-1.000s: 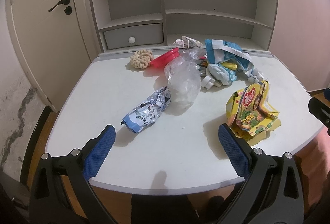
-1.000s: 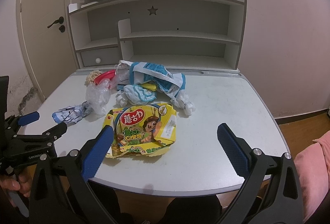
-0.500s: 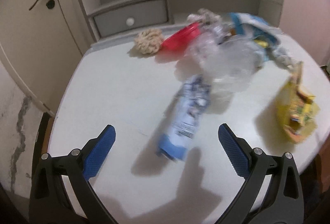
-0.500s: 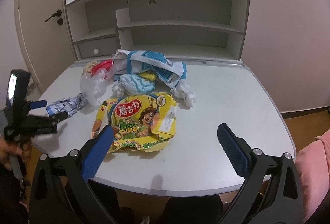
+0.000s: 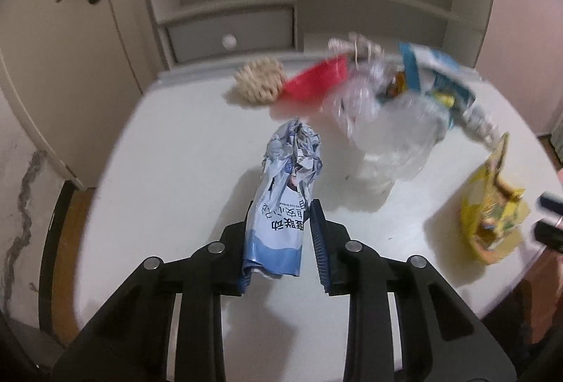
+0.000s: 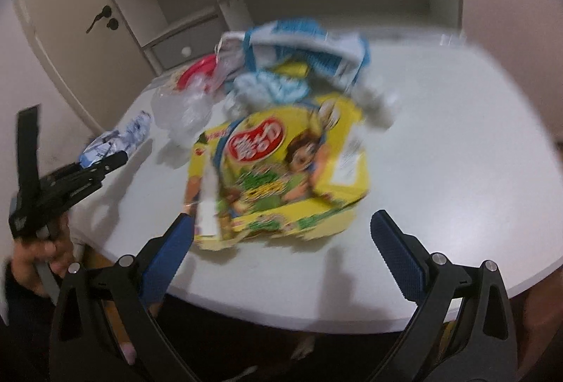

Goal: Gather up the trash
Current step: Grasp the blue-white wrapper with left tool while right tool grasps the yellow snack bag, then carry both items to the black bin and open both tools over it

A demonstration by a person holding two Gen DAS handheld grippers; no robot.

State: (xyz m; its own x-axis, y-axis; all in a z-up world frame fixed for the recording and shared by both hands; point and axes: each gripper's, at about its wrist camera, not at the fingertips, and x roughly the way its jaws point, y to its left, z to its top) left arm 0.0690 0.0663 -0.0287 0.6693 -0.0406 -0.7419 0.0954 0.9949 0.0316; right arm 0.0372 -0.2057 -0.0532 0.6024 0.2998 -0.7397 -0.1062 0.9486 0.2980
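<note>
Trash pickup is at the grasp: left tool (image 5: 281, 234) has just been closing on the crumpled blue-white wrapper (image 5: 286, 202); lift next, while the right tool (image 6: 281, 241) gapes over the yellow snack bag (image 6: 281, 171)

The blue and white wrapper (image 5: 286, 206) has dark letters printed on it in an Asian script. They stand upside down in the left view, and only a few show clearly. The yellow snack bag (image 6: 281, 171) has a red oval with white letters in it, too blurry to read. There is a white label on its right side, also too blurry.
</note>
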